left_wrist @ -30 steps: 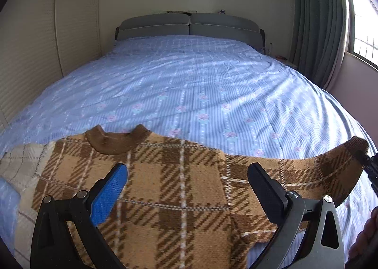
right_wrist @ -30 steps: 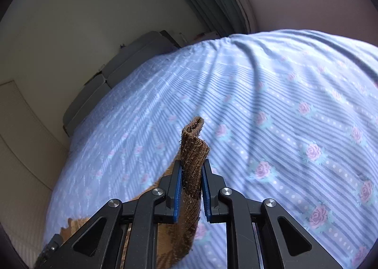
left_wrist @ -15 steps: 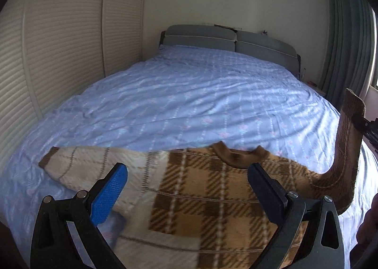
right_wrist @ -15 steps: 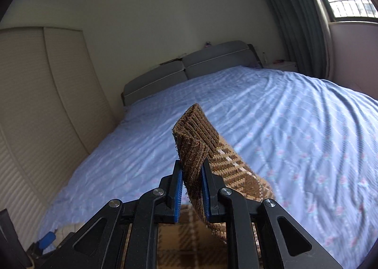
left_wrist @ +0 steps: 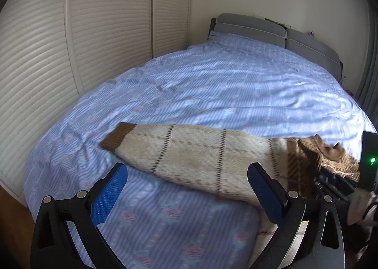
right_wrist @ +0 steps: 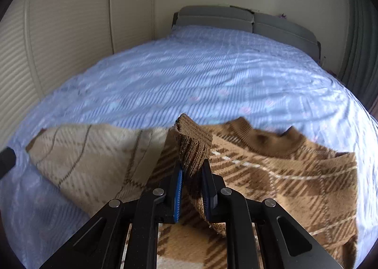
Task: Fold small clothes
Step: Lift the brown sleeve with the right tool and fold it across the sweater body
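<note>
Bed [left_wrist: 212,84]: a wide mattress under a pale blue striped sheet with pink flowers fills both views; a grey padded headboard [right_wrist: 236,18] stands at the far end.
Wardrobe doors [left_wrist: 82,32]: cream slatted panels run along the left side of the bed.
Curtain [right_wrist: 361,44]: grey-green folds hang at the far right edge.
Sweater [right_wrist: 271,174]: a small brown and tan checked knit lies spread on the near part of the sheet, its brown ribbed collar [right_wrist: 269,141] toward the headboard.
Left sleeve [left_wrist: 189,155]: turned inside out, cream with thin brown lines, it stretches flat across the sheet and ends in a brown ribbed cuff [left_wrist: 118,135].
Right cuff [right_wrist: 192,148]: the brown ribbed end of the other sleeve stands up over the sweater's chest, lifted clear of the sheet.
Right claw [right_wrist: 191,188]: its blue-padded jaws are pressed onto that raised cuff, with the sleeve trailing down beneath them onto the sweater's body.
Left claw [left_wrist: 189,193]: its jaws are spread wide with nothing between them; it hangs above the sheet, the cream sleeve lying just beyond its tips and passing under the right-hand finger.
Blur: the sweater's edges are smeared in both views.
</note>
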`<act>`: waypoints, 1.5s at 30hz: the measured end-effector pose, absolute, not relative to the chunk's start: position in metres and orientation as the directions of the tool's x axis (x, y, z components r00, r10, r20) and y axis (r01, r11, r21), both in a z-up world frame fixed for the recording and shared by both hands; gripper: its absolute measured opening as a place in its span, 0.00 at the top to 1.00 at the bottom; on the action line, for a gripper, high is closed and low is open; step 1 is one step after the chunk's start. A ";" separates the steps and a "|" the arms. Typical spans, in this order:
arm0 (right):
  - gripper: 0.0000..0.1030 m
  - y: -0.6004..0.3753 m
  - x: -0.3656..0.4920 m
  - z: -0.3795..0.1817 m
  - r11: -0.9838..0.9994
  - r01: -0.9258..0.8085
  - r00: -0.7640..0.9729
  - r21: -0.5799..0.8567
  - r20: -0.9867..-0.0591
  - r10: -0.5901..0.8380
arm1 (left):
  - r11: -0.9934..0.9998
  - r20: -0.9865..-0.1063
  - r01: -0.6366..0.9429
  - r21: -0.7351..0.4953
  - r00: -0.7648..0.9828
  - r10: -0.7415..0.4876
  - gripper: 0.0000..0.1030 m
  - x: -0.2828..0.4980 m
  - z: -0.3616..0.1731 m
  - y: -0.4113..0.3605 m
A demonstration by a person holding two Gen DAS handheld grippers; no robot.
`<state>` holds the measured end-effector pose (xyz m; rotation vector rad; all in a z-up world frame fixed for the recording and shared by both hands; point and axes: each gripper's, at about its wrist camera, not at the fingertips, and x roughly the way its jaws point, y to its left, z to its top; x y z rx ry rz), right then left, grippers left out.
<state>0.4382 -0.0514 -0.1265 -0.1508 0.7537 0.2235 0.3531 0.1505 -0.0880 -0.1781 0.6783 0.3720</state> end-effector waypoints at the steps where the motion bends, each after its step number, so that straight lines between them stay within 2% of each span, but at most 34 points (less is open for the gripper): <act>1: 0.84 -0.048 0.438 -0.133 0.963 -0.265 0.692 -0.054 -0.706 0.151 | 0.919 -0.646 -0.393 -0.040 0.712 0.277 0.00 0.352 -0.091 0.154; 4: 0.80 -0.045 0.436 -0.142 0.957 -0.288 0.653 -0.028 -0.737 0.175 | 0.920 -0.657 -0.389 -0.045 0.705 0.266 0.00 0.354 -0.096 0.158; 6: 0.63 -0.046 0.426 -0.138 0.949 -0.314 0.644 0.017 -0.731 0.226 | 0.927 -0.654 -0.372 -0.048 0.713 0.252 0.00 0.355 -0.095 0.156; 8: 0.57 -0.050 0.415 -0.132 0.948 -0.315 0.663 0.050 -0.703 0.257 | 0.936 -0.642 -0.350 -0.046 0.728 0.240 0.00 0.355 -0.094 0.151; 11: 0.56 -0.073 0.398 -0.117 0.949 -0.294 0.700 0.110 -0.652 0.293 | 0.950 -0.635 -0.306 -0.068 0.747 0.195 0.00 0.358 -0.095 0.140; 14: 0.56 -0.111 0.384 -0.106 0.964 -0.235 0.737 0.125 -0.624 0.261 | 0.961 -0.637 -0.261 -0.088 0.756 0.147 0.00 0.363 -0.099 0.123; 16: 0.56 -0.140 0.373 -0.102 0.983 -0.170 0.770 0.075 -0.612 0.180 | 0.968 -0.643 -0.232 -0.099 0.757 0.116 0.00 0.368 -0.102 0.108; 20: 0.47 -0.203 0.365 -0.103 0.998 -0.008 0.795 -0.064 -0.605 -0.032 | 0.982 -0.639 -0.165 -0.090 0.766 0.070 0.00 0.384 -0.105 0.071; 24: 0.47 -0.257 0.372 -0.109 0.992 0.098 0.767 -0.077 -0.630 -0.124 | 0.992 -0.645 -0.108 -0.061 0.763 0.044 0.00 0.407 -0.111 0.034; 33: 0.47 -0.307 0.386 -0.141 0.978 0.196 0.695 -0.067 -0.695 -0.186 | 0.991 -0.725 -0.126 0.048 0.678 0.121 0.00 0.437 -0.150 0.009; 34: 0.46 -0.309 0.386 -0.143 0.977 0.203 0.694 -0.065 -0.695 -0.190 | 0.987 -0.734 -0.147 0.058 0.664 0.142 0.00 0.438 -0.156 0.014; 36: 0.36 -0.311 0.382 -0.145 0.970 0.229 0.689 -0.086 -0.689 -0.224 | 0.984 -0.746 -0.177 0.038 0.650 0.146 0.00 0.437 -0.164 0.023; 38: 0.32 -0.311 0.380 -0.148 0.961 0.259 0.678 -0.098 -0.690 -0.253 | 0.977 -0.744 -0.211 0.025 0.650 0.159 0.00 0.434 -0.168 0.031; 42: 0.32 -0.299 0.373 -0.150 0.950 0.290 0.661 -0.119 -0.693 -0.288 | 0.963 -0.733 -0.262 0.059 0.644 0.219 0.00 0.426 -0.173 0.039; 45: 0.32 -0.280 0.360 -0.136 0.949 0.292 0.701 -0.122 -0.648 -0.299 | 0.958 -0.732 -0.283 0.045 0.643 0.224 0.00 0.420 -0.169 0.050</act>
